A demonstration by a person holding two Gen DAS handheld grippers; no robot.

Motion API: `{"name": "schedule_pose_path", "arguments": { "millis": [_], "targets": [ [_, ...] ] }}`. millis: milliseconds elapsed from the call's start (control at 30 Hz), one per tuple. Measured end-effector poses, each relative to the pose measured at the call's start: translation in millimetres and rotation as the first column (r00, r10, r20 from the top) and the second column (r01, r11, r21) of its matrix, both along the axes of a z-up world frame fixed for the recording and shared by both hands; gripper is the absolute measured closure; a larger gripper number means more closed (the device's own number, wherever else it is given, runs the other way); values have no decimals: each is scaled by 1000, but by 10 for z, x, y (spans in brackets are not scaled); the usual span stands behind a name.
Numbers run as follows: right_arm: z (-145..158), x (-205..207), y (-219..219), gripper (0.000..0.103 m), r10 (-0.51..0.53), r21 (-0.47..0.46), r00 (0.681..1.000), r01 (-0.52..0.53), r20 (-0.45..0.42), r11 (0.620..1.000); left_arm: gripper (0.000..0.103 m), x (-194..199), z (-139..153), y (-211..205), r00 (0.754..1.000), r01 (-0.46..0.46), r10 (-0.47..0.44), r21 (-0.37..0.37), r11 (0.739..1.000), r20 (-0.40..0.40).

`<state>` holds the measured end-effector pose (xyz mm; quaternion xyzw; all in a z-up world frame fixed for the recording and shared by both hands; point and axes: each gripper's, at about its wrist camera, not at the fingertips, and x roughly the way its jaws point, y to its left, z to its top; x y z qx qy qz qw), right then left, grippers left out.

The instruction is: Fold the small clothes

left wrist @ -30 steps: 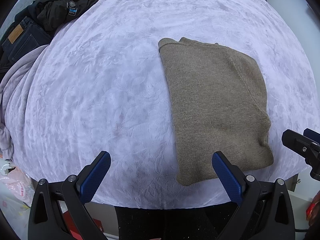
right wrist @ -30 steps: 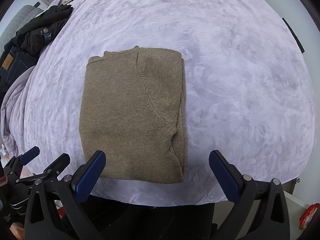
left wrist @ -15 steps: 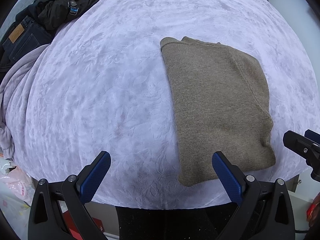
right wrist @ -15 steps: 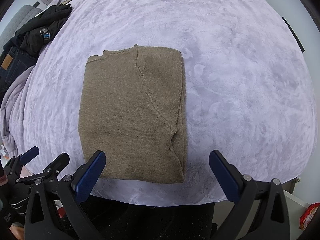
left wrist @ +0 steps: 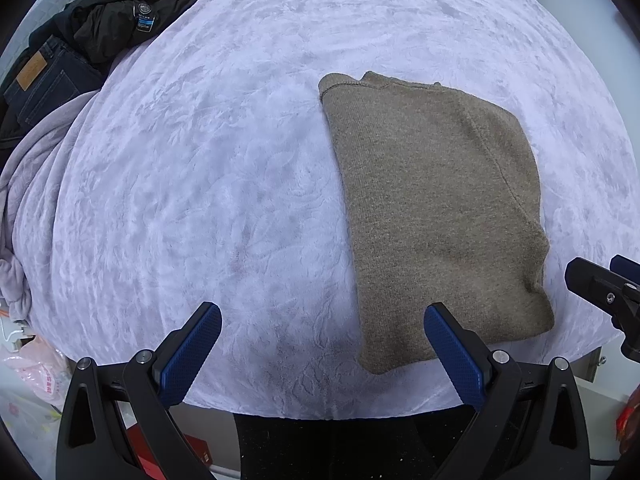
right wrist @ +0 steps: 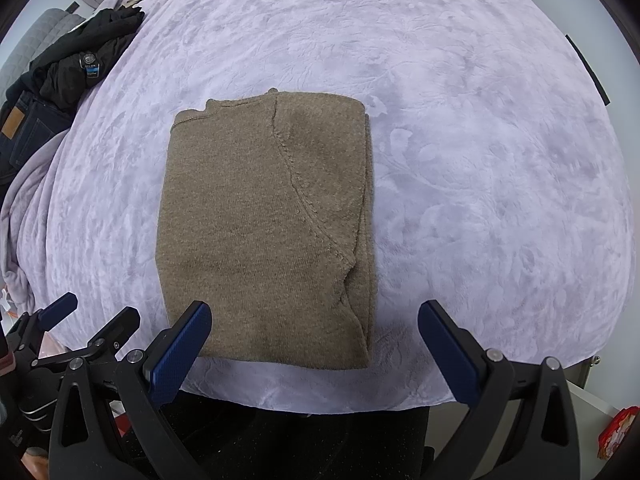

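Observation:
A brown knit sweater (left wrist: 436,208) lies folded in a neat rectangle on the lilac blanket; it also shows in the right wrist view (right wrist: 264,220). My left gripper (left wrist: 322,344) is open and empty, held over the bed's near edge, with its right finger over the sweater's near left corner. My right gripper (right wrist: 314,340) is open and empty, with its left finger over the sweater's near left corner. Each gripper shows at the edge of the other's view: the right one (left wrist: 604,292) and the left one (right wrist: 80,332).
The lilac blanket (left wrist: 200,180) covers the bed. A pile of black clothes (left wrist: 120,16) and dark jeans (left wrist: 36,84) lies at the far left. A pink plastic bag (left wrist: 36,372) lies on the floor at the left. The bed's near edge drops off just under the grippers.
The sweater has shifted very slightly right in the left wrist view, as that gripper drifted left. Both grippers stay open and empty.

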<state>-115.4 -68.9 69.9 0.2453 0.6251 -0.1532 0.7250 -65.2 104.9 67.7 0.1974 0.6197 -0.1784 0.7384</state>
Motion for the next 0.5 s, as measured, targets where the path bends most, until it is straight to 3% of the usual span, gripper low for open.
{"name": "schedule_pose_path", "arguments": {
  "millis": [500],
  "targets": [
    [-57, 2, 19, 0, 10, 0, 1000, -10, -8, 1000, 2, 20, -12, 19, 1000, -8, 8, -4, 1000, 6]
  ]
}}
